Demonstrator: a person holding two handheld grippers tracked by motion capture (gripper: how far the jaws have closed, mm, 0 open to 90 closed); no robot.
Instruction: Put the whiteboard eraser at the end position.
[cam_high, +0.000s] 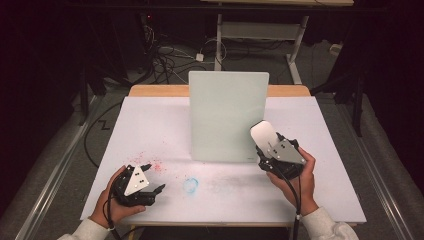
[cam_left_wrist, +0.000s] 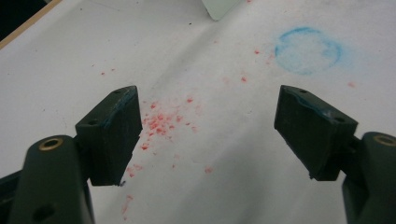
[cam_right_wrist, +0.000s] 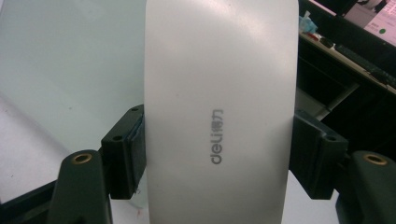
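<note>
Right gripper (cam_high: 267, 145) at the right of the table (cam_high: 325, 195), jaws closed on the sides of a white eraser (cam_right_wrist: 219, 112), held against the upright glass board (cam_high: 225, 115); left gripper (cam_high: 152, 180) near left, jaws wide open, holding nothing, above red specks (cam_left_wrist: 161, 123)

A lab: dark-curtained bay, floor cables (cam_high: 165, 57), white-covered test table (cam_high: 150, 120).

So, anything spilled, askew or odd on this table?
Yes: red crumbs lie scattered on the white table by the open left gripper, and a smudged blue ring stains it nearby. Nothing looks damaged.
</note>
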